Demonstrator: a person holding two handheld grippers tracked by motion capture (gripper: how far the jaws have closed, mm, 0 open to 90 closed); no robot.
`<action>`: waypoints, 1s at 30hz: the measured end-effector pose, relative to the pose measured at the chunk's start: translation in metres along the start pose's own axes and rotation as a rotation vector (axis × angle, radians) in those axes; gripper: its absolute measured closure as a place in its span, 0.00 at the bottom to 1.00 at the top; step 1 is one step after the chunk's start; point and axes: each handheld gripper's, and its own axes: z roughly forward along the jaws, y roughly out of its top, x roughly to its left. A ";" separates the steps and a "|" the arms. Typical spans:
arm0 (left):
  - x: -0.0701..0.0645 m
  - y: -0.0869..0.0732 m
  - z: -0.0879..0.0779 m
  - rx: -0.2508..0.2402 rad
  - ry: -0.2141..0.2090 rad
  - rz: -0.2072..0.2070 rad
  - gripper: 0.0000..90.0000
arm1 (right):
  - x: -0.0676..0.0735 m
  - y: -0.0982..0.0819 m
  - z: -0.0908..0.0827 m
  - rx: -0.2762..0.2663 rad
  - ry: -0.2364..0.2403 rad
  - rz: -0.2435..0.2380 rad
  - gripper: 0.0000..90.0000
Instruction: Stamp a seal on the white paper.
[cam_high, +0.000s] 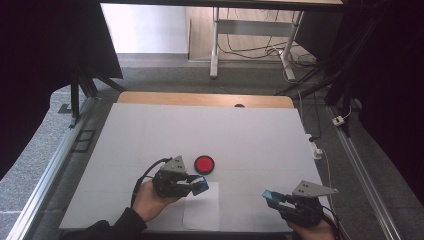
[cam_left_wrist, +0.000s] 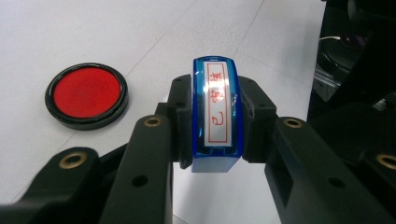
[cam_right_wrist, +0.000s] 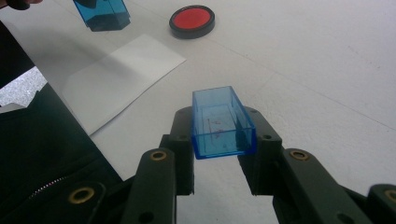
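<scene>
Nearest the high camera, at five o'clock on the white table (cam_high: 260, 135), the right gripper (cam_high: 272, 196) was seen pinching a clear blue cap (cam_right_wrist: 222, 122), hollow side showing. At seven o'clock, the left gripper (cam_high: 199, 186) was clamped on a blue stamp (cam_left_wrist: 215, 112) with its red-lettered face exposed, held above a sheet of paper (cam_high: 202, 212). A red ink pad (cam_high: 204, 164) was placed just beyond it, at twelve o'clock from the stamp.
</scene>
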 end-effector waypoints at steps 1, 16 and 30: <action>0.000 0.000 0.001 0.002 0.001 0.001 0.77 | 0.000 0.000 0.000 0.000 0.000 0.000 0.76; -0.001 -0.006 0.017 0.053 0.011 0.015 0.77 | 0.000 0.000 0.000 0.003 0.001 -0.001 0.76; 0.001 -0.012 0.029 0.094 0.021 0.026 0.77 | 0.000 0.000 0.000 0.004 0.001 0.000 0.76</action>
